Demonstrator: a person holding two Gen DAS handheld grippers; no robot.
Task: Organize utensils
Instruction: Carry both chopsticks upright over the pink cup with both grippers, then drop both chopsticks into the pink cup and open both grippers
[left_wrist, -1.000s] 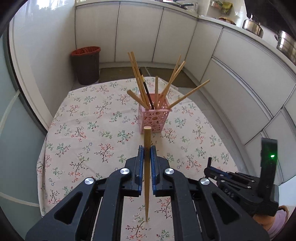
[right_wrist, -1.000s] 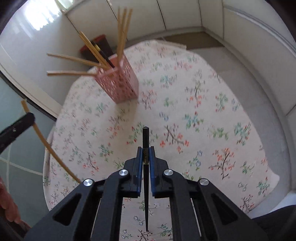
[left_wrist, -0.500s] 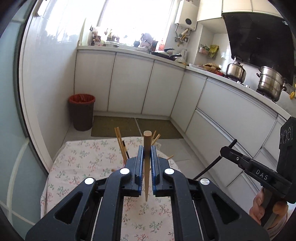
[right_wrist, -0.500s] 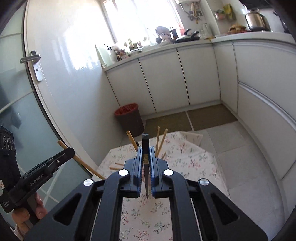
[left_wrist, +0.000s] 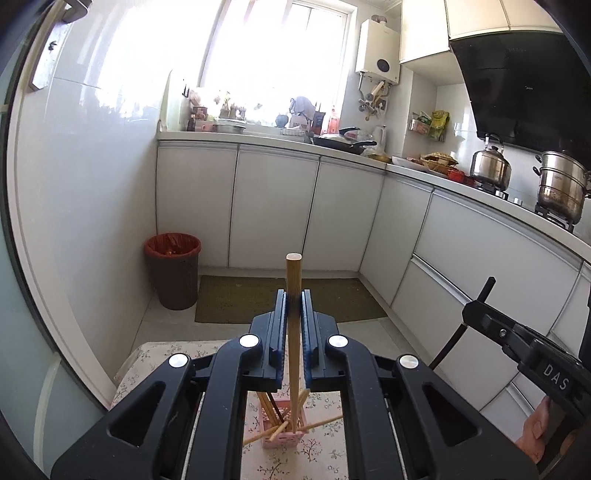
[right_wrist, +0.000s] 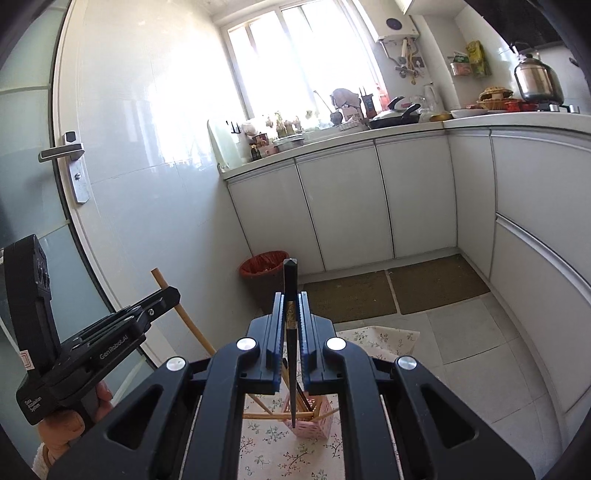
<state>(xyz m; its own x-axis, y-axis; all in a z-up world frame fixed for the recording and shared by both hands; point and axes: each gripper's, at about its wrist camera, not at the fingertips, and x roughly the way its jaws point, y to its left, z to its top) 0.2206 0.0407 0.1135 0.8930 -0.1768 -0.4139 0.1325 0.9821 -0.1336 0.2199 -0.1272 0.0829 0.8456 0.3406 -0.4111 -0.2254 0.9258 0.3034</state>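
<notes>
- Risk one: we judge the wooden chopstick (left_wrist: 294, 325), pinched upright between the pressed-together jaws of the left gripper (left_wrist: 294, 317), could miss the pink holder (left_wrist: 282, 435) if its low tip is lowered off-line; the holder sits toward the far edge of the floral tablecloth (left_wrist: 317, 458).
- Risk two: the dark chopstick (right_wrist: 290, 332), clamped in the right gripper (right_wrist: 290, 321), hangs over the same holder; we judge two sticks descending together could collide.
- Risk three: sticks already inside splay outward, some nearly flat; a knock could tip the light holder or flick one out.
- Count: two grippers, one chopstick in each, one holder; roughly seven sticks inside, exact number unclear.
</notes>
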